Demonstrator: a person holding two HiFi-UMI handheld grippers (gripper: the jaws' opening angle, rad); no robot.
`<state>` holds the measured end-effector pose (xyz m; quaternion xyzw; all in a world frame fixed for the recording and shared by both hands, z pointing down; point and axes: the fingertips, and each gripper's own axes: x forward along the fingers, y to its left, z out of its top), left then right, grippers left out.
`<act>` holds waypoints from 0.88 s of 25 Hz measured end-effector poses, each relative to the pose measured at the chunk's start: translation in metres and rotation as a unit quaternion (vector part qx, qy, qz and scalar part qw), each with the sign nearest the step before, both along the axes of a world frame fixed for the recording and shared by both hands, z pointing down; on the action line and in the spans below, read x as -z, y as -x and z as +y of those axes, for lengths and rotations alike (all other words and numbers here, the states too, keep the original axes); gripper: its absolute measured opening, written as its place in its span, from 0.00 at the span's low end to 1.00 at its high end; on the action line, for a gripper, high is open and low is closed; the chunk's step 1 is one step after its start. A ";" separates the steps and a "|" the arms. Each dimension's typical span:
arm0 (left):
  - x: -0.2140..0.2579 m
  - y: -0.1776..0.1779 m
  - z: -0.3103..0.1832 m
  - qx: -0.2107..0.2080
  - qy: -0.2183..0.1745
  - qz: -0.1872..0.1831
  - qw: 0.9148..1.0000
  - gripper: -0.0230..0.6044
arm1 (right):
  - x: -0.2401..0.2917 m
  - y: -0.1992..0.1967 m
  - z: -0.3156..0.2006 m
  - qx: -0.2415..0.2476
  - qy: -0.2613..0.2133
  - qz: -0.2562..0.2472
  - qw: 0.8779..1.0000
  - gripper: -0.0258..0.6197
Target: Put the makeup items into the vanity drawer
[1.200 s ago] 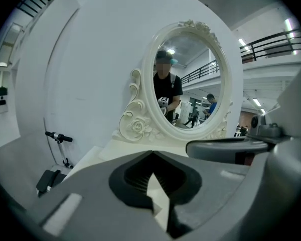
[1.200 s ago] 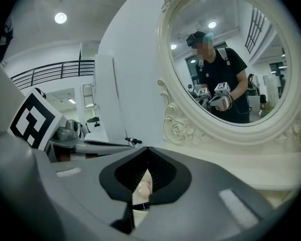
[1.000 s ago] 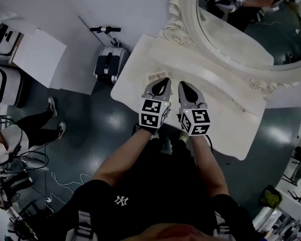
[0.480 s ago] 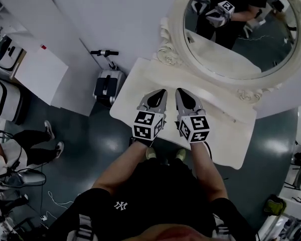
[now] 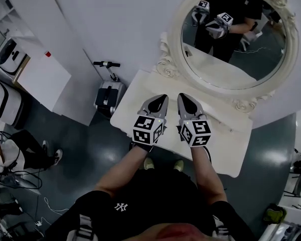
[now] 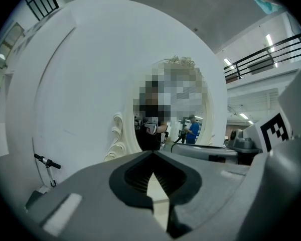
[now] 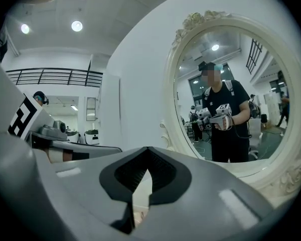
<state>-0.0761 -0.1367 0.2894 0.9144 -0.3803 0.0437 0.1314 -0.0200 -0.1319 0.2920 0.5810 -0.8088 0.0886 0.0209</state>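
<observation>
A white vanity table stands under an oval mirror with a carved white frame. Both grippers hover side by side over the tabletop, pointing at the mirror. My left gripper is shut with nothing in it; in the left gripper view its jaws meet at the tips. My right gripper is likewise shut and empty, and its jaws also meet at the tips in the right gripper view. No makeup item shows clearly, and the grippers hide part of the tabletop. The drawer is out of sight. The mirror reflects the person and both grippers.
A folded scooter leans by the table's left end. A white cabinet and dark cases stand at the far left. A seated person's legs are on the dark floor there.
The head view has tilted up, so more of the mirror shows. Both grippers stay shut, side by side over the table. A small thing seen by the left gripper's tip earlier is now hidden.
</observation>
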 end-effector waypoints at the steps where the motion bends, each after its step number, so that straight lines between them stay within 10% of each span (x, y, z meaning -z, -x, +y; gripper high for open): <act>1: 0.002 0.000 0.001 0.000 0.000 0.002 1.000 0.04 | 0.001 -0.001 0.000 -0.001 -0.001 0.001 1.000 0.07; 22: 0.008 0.002 0.002 0.002 -0.003 0.005 1.000 0.04 | 0.005 0.002 0.000 -0.002 -0.003 0.003 1.000 0.07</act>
